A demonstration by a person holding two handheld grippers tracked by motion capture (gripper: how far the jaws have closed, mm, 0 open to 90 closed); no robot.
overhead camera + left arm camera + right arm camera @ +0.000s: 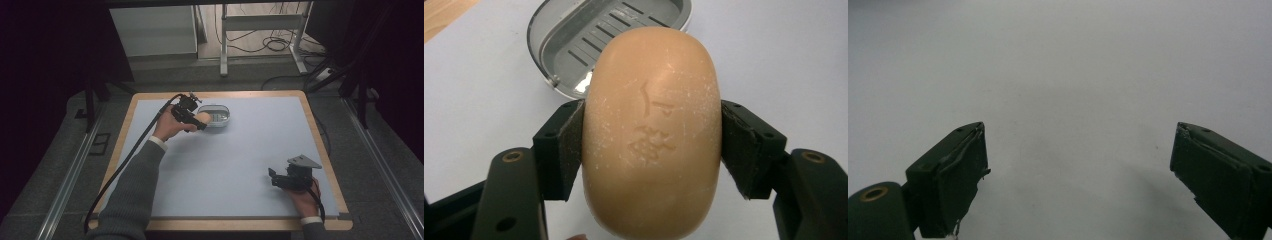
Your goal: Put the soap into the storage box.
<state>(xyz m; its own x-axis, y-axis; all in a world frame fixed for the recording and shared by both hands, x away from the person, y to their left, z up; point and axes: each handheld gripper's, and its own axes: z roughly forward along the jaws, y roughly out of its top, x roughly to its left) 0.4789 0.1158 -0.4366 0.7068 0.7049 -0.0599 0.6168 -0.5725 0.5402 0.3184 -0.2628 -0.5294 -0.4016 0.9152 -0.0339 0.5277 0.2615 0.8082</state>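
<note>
The left gripper (651, 145) holds a bar of soap (651, 130) between its two black jaws. The jaws press on the two long sides of the soap, so they are closed only as far as the soap allows. The soap is tan and oval, with a stamped mark on its upper face and some white dust on it. Its far end points toward a grey soap dish (574, 45), which lies open on the table just beyond the soap. The dish has raised ribs and slots in its bottom.

In the high view, the left gripper (200, 121) is at the far left part of the table (240, 165), and the soap (202, 118) is at the near left edge of the dish (220, 114). I cannot tell if the soap touches the dish there.

The right gripper (272, 176) rests near the right front corner of the table, well apart from the soap and the dish. In the right gripper view, this gripper (1078, 170) has its jaws wide apart, with nothing between them, and below them is the plain pale table top (1063, 75).
</note>
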